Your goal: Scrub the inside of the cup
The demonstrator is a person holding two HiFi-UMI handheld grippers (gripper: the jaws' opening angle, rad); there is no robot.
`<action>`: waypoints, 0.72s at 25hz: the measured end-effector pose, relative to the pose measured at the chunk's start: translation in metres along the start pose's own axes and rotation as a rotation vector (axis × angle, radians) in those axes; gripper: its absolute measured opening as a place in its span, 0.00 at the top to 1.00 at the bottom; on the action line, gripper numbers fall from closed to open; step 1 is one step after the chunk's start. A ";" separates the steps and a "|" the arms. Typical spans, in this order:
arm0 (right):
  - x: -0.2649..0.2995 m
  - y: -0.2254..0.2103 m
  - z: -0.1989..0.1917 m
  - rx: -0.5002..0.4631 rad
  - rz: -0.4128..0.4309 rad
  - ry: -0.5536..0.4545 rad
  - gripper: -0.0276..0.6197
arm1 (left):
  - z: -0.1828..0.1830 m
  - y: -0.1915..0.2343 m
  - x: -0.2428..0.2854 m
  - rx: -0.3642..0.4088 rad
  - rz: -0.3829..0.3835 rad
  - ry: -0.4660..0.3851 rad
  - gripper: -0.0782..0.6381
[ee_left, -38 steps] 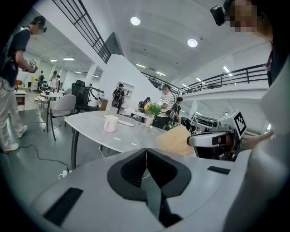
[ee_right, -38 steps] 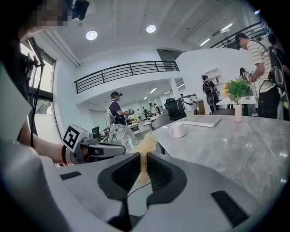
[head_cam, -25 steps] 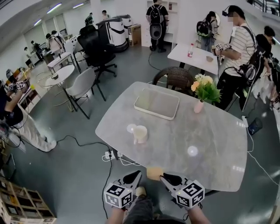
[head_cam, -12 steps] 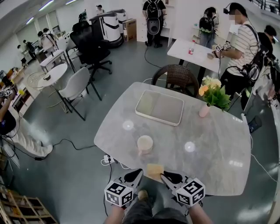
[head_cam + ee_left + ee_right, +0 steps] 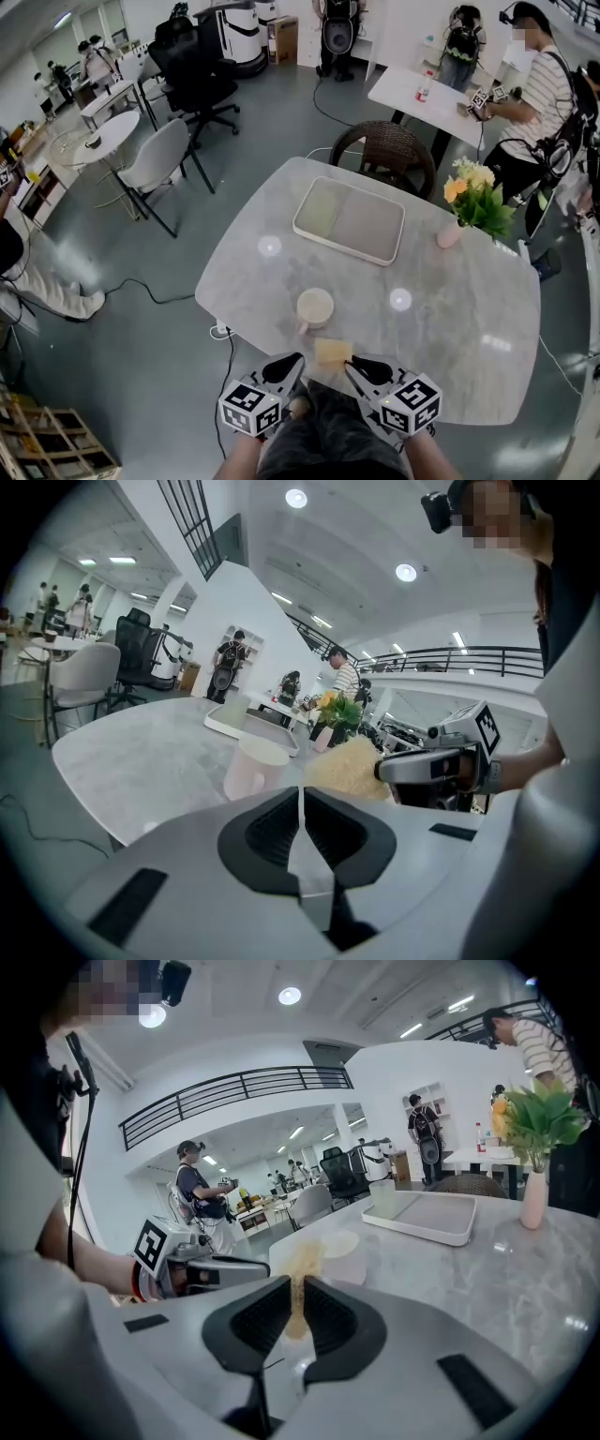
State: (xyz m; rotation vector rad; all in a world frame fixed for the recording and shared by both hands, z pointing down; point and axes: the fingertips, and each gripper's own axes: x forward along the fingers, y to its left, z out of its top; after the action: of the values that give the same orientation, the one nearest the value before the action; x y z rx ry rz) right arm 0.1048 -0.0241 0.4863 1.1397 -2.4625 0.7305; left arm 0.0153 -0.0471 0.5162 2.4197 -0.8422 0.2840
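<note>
A cream cup (image 5: 315,307) stands upright near the front edge of the grey marble table (image 5: 450,319). My right gripper (image 5: 353,367) is shut on a yellow sponge (image 5: 333,352), which hangs just in front of the cup. In the right gripper view the sponge (image 5: 300,1283) is pinched thin between the jaws, with the cup (image 5: 349,1255) behind it. My left gripper (image 5: 290,363) is shut with nothing in it, beside the sponge and short of the cup. The left gripper view shows the cup (image 5: 253,769), the sponge (image 5: 352,769) and the right gripper (image 5: 427,766).
A white tray (image 5: 349,220) lies on the far part of the table, and a pink vase of flowers (image 5: 450,234) stands at its right. A wicker chair (image 5: 384,150) is behind the table. Several people stand around other tables farther back.
The head view has moved in over the table, so the cup now lies closer to both grippers. The right gripper has kept hold of the sponge. The left gripper has stayed shut.
</note>
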 end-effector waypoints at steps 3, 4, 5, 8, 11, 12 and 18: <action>0.009 -0.013 0.015 -0.022 0.012 0.004 0.88 | 0.003 0.016 0.007 0.005 0.035 0.030 0.86; 0.011 -0.017 0.021 -0.033 0.016 0.009 0.88 | 0.002 0.019 0.011 0.004 0.038 0.053 0.82; 0.014 -0.020 0.026 -0.045 0.020 0.013 0.88 | -0.001 0.021 0.015 0.006 0.036 0.081 0.74; 0.024 -0.030 0.039 -0.069 0.023 0.015 0.88 | -0.012 0.025 0.029 0.041 0.021 0.160 0.64; 0.036 -0.038 0.051 -0.110 0.022 0.021 0.88 | -0.013 0.029 0.044 0.092 0.018 0.181 0.64; 0.040 -0.040 0.053 -0.128 0.024 0.032 0.88 | -0.013 0.028 0.048 0.111 0.021 0.183 0.64; 0.065 -0.045 0.063 -0.249 0.038 0.095 0.88 | -0.009 0.041 0.053 0.186 0.078 0.190 0.64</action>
State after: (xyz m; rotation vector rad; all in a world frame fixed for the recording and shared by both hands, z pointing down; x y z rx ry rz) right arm 0.0941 -0.1242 0.4813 0.9461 -2.4189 0.4601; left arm 0.0308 -0.0951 0.5606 2.4826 -0.8574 0.6377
